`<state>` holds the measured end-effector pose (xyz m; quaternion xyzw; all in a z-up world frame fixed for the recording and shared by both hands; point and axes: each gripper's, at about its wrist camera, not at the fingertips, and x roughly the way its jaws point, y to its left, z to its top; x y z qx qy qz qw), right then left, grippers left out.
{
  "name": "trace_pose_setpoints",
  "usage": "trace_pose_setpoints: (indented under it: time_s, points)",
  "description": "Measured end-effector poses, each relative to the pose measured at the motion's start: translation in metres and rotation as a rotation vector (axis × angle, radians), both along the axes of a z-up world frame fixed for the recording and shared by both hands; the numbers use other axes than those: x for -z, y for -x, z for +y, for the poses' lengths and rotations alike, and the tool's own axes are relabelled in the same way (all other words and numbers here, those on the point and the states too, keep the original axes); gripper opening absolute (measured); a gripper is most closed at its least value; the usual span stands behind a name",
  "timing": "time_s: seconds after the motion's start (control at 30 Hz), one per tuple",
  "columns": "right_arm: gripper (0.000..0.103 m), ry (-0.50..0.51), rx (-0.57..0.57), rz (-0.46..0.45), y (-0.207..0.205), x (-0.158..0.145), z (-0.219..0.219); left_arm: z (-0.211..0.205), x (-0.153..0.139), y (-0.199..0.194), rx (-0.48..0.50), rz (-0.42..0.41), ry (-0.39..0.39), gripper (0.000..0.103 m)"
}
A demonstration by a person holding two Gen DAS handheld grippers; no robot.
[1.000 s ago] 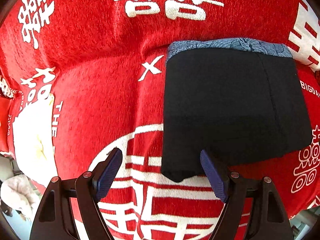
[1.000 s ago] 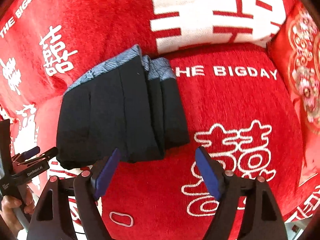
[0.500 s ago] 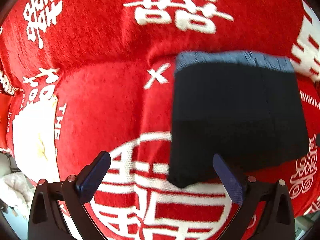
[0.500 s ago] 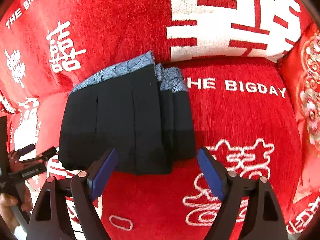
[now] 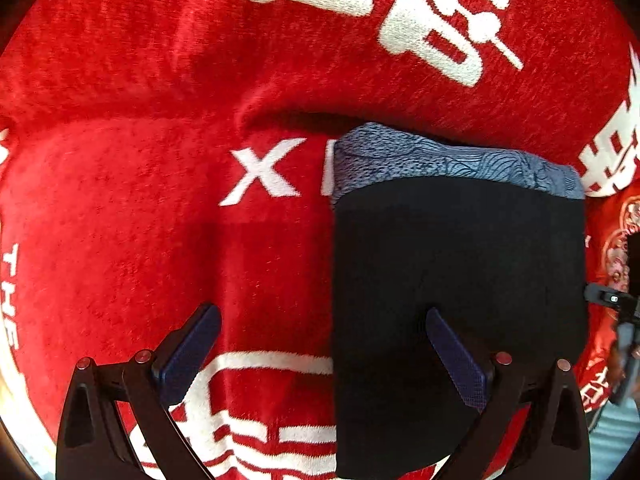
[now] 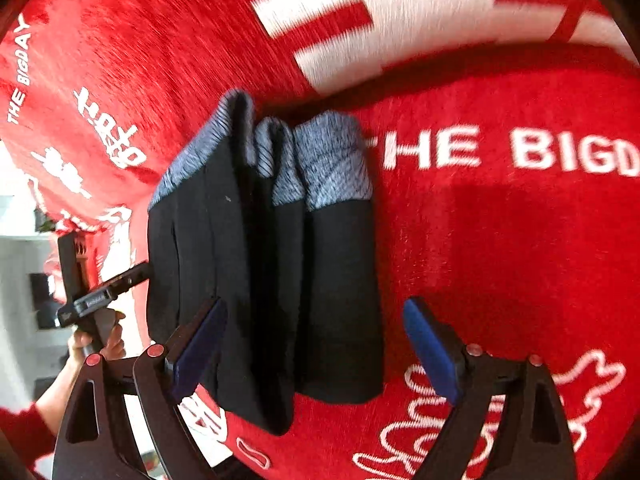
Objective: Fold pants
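Red blanket (image 5: 140,200), folded pants (image 5: 460,280) (seemingly untouched), left tongs (image 5: 322,344) wide, right tongs (image 6: 312,340) opening, both empty.

1. Home setting, likely a living room; work surface is a soft, cushioned seat.
2. Red plush cover (image 5: 168,240) printed with white double-happiness characters and "THE BIGDAY" lettering (image 6: 512,152): wedding-style household textile.
3. Ornate red-and-white embroidered cushion (image 5: 618,248) at the right edge.
4. Pale, blurred room interior (image 6: 24,280) visible past the left edge.
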<state>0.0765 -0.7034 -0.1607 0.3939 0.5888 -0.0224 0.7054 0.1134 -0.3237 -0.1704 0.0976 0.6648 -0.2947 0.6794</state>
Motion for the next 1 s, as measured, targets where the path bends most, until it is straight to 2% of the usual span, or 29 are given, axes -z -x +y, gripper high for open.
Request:
trace_pose_setpoints:
  time_s: [0.17, 0.3, 0.5, 0.6, 0.67, 0.7, 0.83, 0.9, 1.0]
  points:
    - [0.091, -0.124, -0.012, -0.065, -0.002, 0.012, -0.001, 0.002, 0.002, -0.006, 0.026, 0.026, 0.035, 0.103]
    - [0.092, -0.162, -0.044, -0.068, -0.005, 0.019, -0.001, 0.005, 0.001, -0.010, 0.029, 0.027, 0.038, 0.103]
    - [0.092, -0.190, -0.067, -0.072, -0.016, 0.027, 0.003, -0.017, 0.020, -0.006, 0.041, 0.122, 0.106, 0.103]
    - [0.092, -0.207, -0.041, -0.060, -0.023, 0.034, 0.004, -0.025, 0.027, -0.001, 0.019, 0.158, 0.131, 0.103]
    - [0.083, -0.199, -0.017, -0.038, -0.026, 0.035, 0.003, -0.026, 0.026, 0.003, 0.003, 0.162, 0.159, 0.094]
    - [0.072, -0.183, -0.018, -0.021, -0.026, 0.035, 0.004, -0.027, 0.023, 0.006, 0.008, 0.168, 0.188, 0.079]
    - [0.042, -0.213, 0.011, -0.038, -0.020, 0.023, 0.001, -0.032, -0.003, 0.018, 0.043, 0.101, 0.192, 0.057]
    - [0.040, -0.226, 0.019, -0.062, -0.016, 0.012, 0.002, -0.033, -0.017, 0.023, 0.051, 0.091, 0.198, 0.053]
    - [0.037, -0.254, 0.011, -0.094, -0.007, -0.006, 0.008, -0.029, -0.029, 0.033, 0.048, 0.095, 0.208, 0.053]
